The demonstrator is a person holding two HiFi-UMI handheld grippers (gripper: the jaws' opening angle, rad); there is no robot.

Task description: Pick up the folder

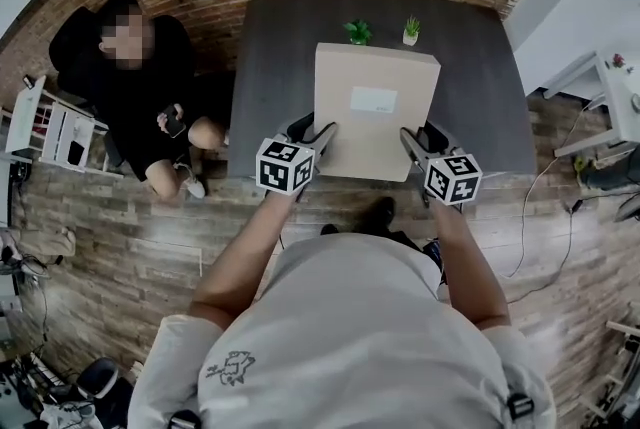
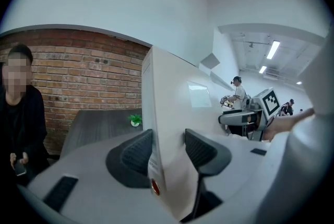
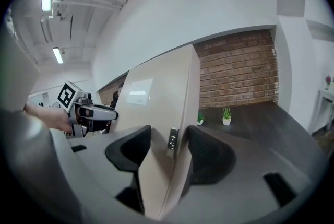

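The folder (image 1: 375,112) is a thick beige box file with a white label, held up over the dark table (image 1: 270,67). My left gripper (image 1: 318,139) is shut on its near left edge, and my right gripper (image 1: 412,145) is shut on its near right edge. In the left gripper view the folder (image 2: 172,113) stands edge-on between the dark pads of that gripper (image 2: 168,151), which press both faces. The right gripper view shows the same grip: the folder (image 3: 162,113) and its small metal clasp sit clamped in the right gripper (image 3: 169,152).
Two small potted plants (image 1: 358,32) (image 1: 411,30) stand at the table's far edge by the brick wall. A person in black (image 1: 140,87) sits to the left of the table holding a phone. White shelving (image 1: 50,132) stands at far left.
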